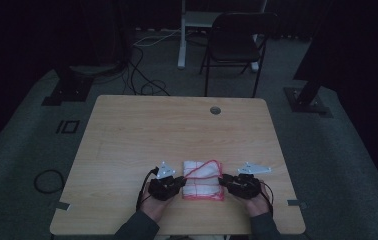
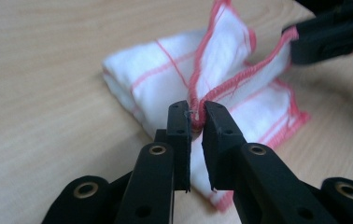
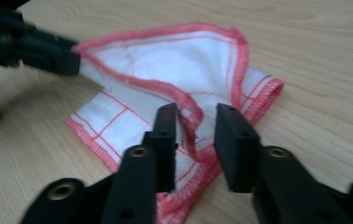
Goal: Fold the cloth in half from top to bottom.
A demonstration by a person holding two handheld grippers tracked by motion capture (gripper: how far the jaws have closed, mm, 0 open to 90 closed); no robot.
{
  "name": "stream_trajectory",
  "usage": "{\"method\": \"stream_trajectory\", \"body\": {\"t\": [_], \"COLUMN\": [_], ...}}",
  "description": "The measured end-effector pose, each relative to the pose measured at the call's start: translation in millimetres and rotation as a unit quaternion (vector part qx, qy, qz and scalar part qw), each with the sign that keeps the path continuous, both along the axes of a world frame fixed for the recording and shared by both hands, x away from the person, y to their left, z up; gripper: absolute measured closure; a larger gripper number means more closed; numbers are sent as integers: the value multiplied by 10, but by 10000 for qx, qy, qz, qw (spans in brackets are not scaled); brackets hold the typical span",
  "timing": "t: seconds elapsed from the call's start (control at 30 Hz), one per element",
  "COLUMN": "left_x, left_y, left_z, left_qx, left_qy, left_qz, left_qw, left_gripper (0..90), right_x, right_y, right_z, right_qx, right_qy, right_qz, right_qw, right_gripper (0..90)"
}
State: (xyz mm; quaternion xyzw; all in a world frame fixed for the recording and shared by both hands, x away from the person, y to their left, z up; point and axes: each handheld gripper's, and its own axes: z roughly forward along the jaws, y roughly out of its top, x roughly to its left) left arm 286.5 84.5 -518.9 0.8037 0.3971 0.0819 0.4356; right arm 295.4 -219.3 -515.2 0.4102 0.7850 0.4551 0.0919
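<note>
The wooden table [image 1: 127, 145] is seen from above, and a folded white cloth with red stitched hems [image 1: 203, 181] lies near its front edge, between the two hands. The cloth is partly unfolded: its top layer is lifted in a loose arch, while the lower layers rest flat on the wood.

The left gripper [image 2: 196, 116] is at the cloth's left side. Its jaws are pressed together on the red hem [image 2: 221, 86] of the raised layer, so this edge is pinched. The right gripper [image 3: 195, 122] is at the opposite side. Its jaws are spread, and the hem [image 3: 189, 108] stands between them without being pressed; a gap is seen beside the right jaw.

From here, several risks are judged. If the hands are pulled apart now, the layer is probably held on one side only, so the cloth can be dragged across the table instead of being opened. If the right jaws are closed too low, the layers under the hem can be caught too, and the fold would then not open. The hem in the left jaws is held only near the tips, so it can slip out under a quick pull.
</note>
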Motion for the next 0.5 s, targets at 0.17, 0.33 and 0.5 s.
{"method": "stream_trajectory", "body": {"t": [0.17, 0.33, 0.5], "left_x": [-109, -259, -291], "left_y": [16, 51, 131], "left_z": [-91, -183, -186], "left_qx": [84, 199, 270], "left_qy": [97, 137, 72], "left_qz": [-107, -195, -101], "left_qw": [9999, 9995, 9996], "left_gripper": [785, 743, 740], "right_x": [-21, -31, -28], "right_y": [-72, -87, -98], "right_z": [91, 99, 70], "right_qx": [246, 273, 209], "right_qy": [-222, -294, -297], "right_qz": [-136, -170, -230], "right_qw": [9994, 9991, 9991], "right_gripper": [594, 584, 583]}}
